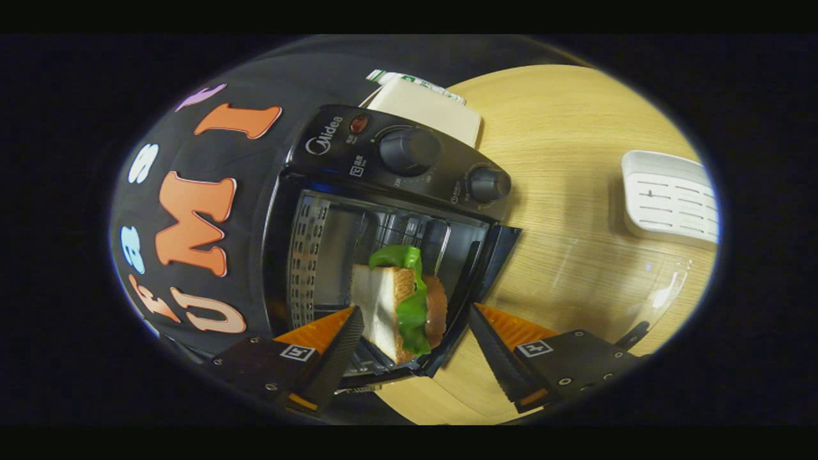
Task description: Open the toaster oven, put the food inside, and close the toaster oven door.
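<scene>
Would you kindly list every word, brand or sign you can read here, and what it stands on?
"Midea": on the toaster oven, on its front panel beside the knobs.
Small print around the knobs: too small to read.
Print on the box behind the oven: blurred.
The gripper is open, the sandwich just ahead of its fingers.

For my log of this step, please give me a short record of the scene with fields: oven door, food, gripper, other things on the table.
oven door: toaster oven is open; its glass door is swung fully out
food: sandwich with green lettuce, at the oven mouth
gripper: hand-held gripper open, fingers spread; sandwich sits between them, nearer one finger, contact unclear
other things: white tray on the wooden table; beige box behind the oven
</scene>
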`<state>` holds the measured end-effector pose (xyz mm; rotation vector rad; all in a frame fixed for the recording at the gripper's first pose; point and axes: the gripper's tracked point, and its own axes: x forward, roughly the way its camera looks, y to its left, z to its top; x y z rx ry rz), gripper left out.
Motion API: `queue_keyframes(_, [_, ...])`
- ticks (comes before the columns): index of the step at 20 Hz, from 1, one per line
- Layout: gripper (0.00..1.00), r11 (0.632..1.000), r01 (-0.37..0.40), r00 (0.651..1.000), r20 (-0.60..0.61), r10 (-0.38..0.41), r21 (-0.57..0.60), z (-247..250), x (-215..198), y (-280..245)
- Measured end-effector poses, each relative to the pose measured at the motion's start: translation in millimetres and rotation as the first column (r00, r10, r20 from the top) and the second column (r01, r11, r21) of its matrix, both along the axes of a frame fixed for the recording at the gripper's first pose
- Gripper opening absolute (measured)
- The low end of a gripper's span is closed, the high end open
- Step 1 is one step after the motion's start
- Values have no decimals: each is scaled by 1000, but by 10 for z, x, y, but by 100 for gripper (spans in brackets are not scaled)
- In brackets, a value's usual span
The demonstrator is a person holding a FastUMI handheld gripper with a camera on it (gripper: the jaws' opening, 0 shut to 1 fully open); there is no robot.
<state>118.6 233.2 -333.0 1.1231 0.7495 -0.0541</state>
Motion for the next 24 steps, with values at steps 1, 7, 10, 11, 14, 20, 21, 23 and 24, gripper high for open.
queue_keyframes(1, [98, 1000, -13, 1000, 8, 13, -14, 38, -64, -25])
queue_keyframes(7, [98, 980, -142, 982, 109, 157, -139, 445, -579, -71])
queue_keyframes(10, [98, 929, -232, 948, 148, 282, -289, 496, -801, -182])
queue_keyframes(11, [98, 906, -257, 935, 151, 322, -336, 513, -883, -225])
queue_keyframes(14, [98, 826, -285, 904, 150, 400, -486, 472, -1107, -418])
queue_keyframes(20, [99, 614, -362, 842, 37, 538, -702, 69, -1553, -712])
queue_keyframes(21, [99, 580, -380, 826, 18, 564, -721, 11, -1605, -718])
queue_keyframes(23, [99, 520, -415, 802, -31, 596, -746, -158, -1677, -724])
queue_keyframes(24, [99, 494, -429, 792, -52, 608, -756, -231, -1711, -722])
